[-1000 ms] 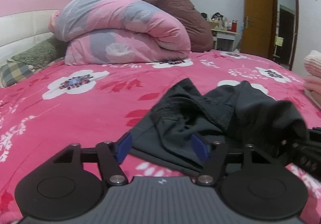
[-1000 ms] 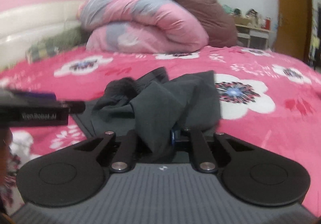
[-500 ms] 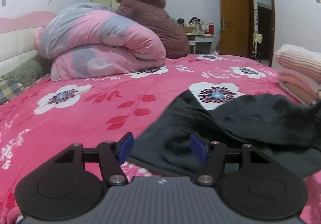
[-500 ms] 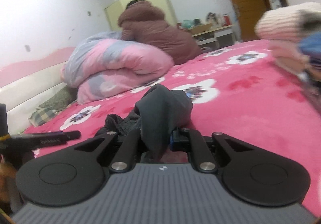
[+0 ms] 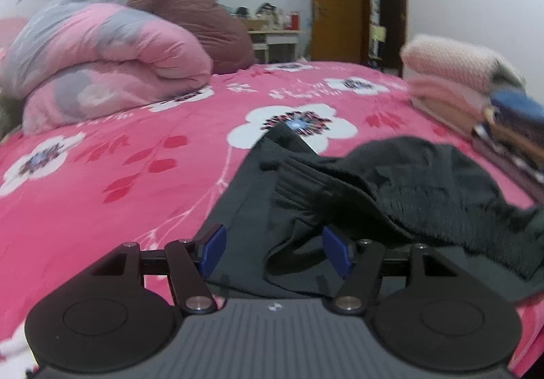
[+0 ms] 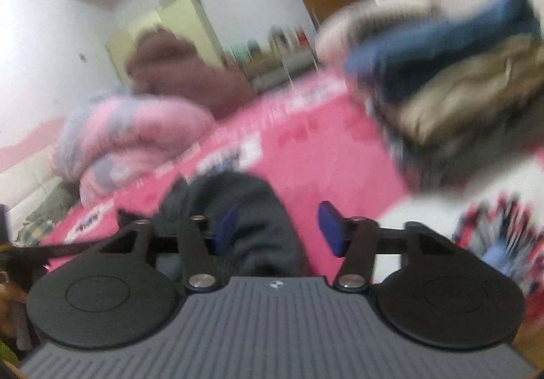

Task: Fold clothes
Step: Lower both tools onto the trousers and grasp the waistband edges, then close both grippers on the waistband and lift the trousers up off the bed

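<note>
A dark grey garment (image 5: pixel 357 188) lies crumpled on the pink flowered bedspread (image 5: pixel 119 175), its ribbed hem bunched up toward the right side of the left wrist view. The left gripper (image 5: pixel 273 248) hangs low over the near edge of that cloth with its blue pads (image 5: pixel 212 248) spread apart; fabric lies between and beneath them, but neither pad presses on it. The right gripper (image 6: pixel 278 229) has just been opening its jaws: its pads stand parted, with a hump of the same garment (image 6: pixel 238 209) between them, loose and not pinched. This view is tilted and heavily blurred. A stack of folded clothes (image 5: pixel 452 80) sits on the bed to the right, near the garment. A rolled pink-and-grey quilt (image 5: pixel 102 63) rests farther back, with a person in a brown padded coat (image 5: pixel 190 15) behind it.
</note>
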Demonstrator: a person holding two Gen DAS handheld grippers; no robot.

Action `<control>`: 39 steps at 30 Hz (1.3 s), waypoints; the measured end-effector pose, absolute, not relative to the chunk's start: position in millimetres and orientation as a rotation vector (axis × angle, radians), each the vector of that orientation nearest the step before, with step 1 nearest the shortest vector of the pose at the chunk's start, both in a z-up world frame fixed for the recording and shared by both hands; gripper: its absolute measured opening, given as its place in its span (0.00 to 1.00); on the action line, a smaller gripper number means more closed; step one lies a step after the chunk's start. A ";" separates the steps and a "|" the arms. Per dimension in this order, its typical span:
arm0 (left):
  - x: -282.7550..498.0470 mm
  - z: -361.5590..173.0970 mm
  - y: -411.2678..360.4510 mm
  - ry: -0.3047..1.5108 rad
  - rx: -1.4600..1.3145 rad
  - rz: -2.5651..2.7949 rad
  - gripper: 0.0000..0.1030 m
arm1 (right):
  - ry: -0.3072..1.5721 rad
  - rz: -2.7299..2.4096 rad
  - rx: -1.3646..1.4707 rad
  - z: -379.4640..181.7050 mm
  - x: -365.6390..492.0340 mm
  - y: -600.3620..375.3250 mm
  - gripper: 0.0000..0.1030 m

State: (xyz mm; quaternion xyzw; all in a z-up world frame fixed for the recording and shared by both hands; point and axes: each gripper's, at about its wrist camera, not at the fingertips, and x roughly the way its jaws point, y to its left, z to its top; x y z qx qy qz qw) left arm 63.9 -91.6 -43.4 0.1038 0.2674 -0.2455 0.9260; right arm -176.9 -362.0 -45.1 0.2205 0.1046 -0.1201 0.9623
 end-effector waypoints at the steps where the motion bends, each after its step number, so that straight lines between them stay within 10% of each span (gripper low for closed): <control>1: 66.3 -45.6 -95.3 0.547 0.233 -0.509 0.63 | 0.193 -0.232 0.420 -40.8 -178.6 -359.6 0.58; 21: 133.8 -67.7 -128.4 0.583 0.348 -0.693 0.62 | 0.565 -0.117 -0.092 -66.1 -95.8 -293.4 0.54; 25: 128.0 -69.3 -132.8 0.569 0.382 -0.776 0.62 | 0.564 -0.159 -0.040 -67.2 -95.1 -303.8 0.34; 31: 116.4 -68.8 -139.0 0.531 0.440 -0.841 0.62 | 0.519 -0.209 0.036 -68.0 -100.5 -318.9 0.29; 39: 121.4 -63.2 -147.9 0.539 0.357 -0.800 0.20 | 0.477 -0.215 0.106 -60.4 -98.7 -330.7 0.44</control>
